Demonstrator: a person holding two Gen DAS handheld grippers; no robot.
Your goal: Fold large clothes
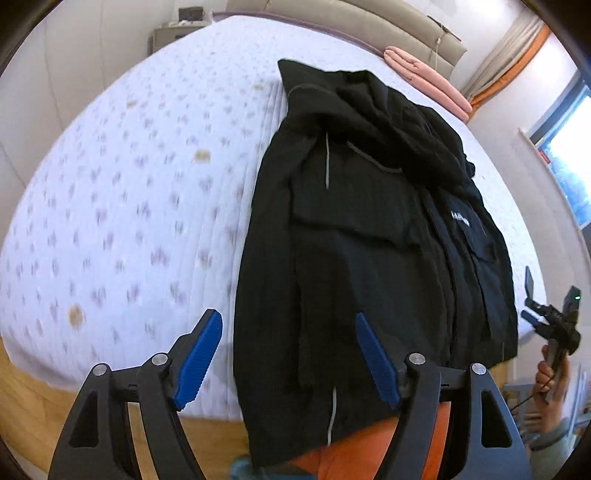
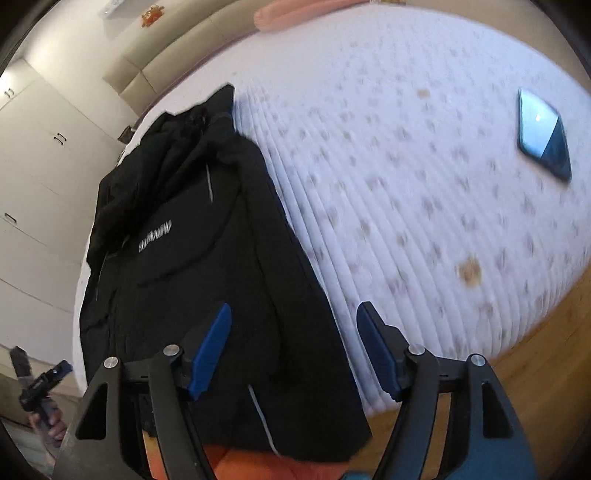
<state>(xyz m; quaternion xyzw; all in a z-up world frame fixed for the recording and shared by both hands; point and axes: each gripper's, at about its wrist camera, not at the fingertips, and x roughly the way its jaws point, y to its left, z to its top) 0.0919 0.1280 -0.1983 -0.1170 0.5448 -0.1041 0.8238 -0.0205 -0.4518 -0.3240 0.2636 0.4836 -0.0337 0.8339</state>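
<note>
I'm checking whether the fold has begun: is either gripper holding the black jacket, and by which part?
Nothing is held. The left gripper and right gripper are both open above the black jacket, their jaws apart with no fabric between them.

I see home bedroom: wide bed (image 1: 129,184) under floral quilted cover, padded beige headboard (image 1: 354,22), nightstand (image 1: 173,35), white wardrobe doors (image 2: 37,177), curtained window (image 1: 569,155), wooden floor (image 2: 546,362).

Ahead of my fingers lies a matt black cloth jacket (image 1: 369,236) on a quilted, ribbed white mattress cover (image 1: 129,203). My ridged blue plastic fingertips (image 1: 201,354) look matt; a glossy dark glass phone (image 2: 545,136) lies right of them.
</note>
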